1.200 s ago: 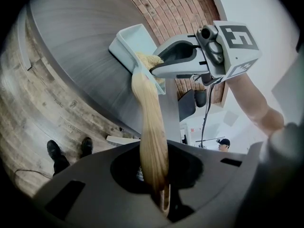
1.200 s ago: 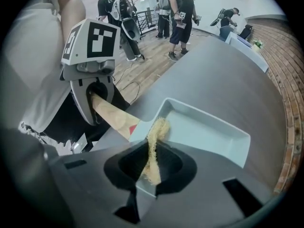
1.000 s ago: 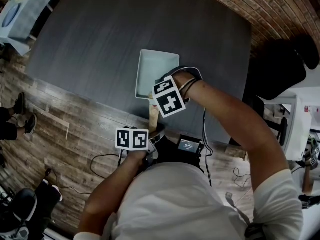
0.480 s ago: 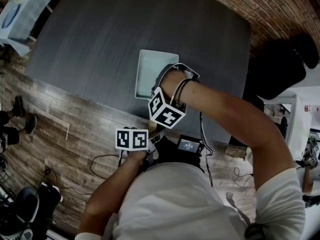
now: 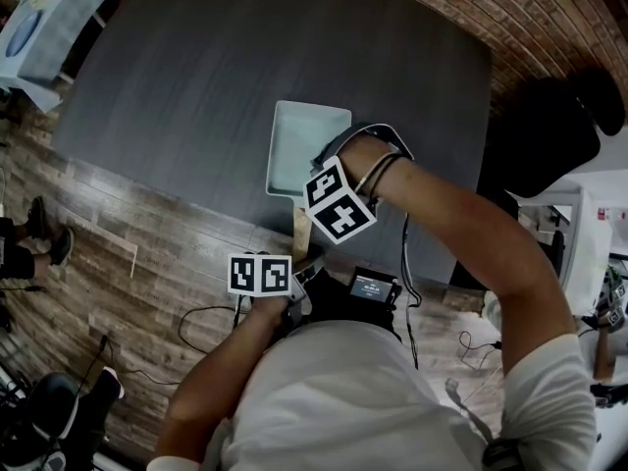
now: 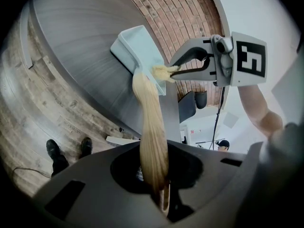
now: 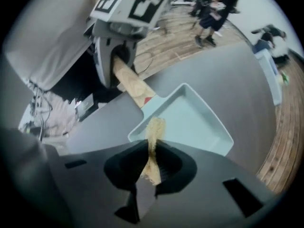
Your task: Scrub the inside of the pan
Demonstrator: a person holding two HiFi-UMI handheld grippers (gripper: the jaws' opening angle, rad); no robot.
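Two grips are in place. The left gripper (image 6: 160,186) has its jaws closed on the wooden handle (image 6: 151,127), steadying the pale blue rectangular pan (image 7: 204,127) on the dark grey table (image 5: 196,77). The right gripper (image 7: 151,167) points down, its jaws pinching a tan fibrous scrubber (image 7: 155,129) whose tip hangs at the pan's handle end; whether it touches the floor I cannot tell. Scrubbing looks under way. Next, I judge, the scrubber must press down and sweep toward the far wall and corners.
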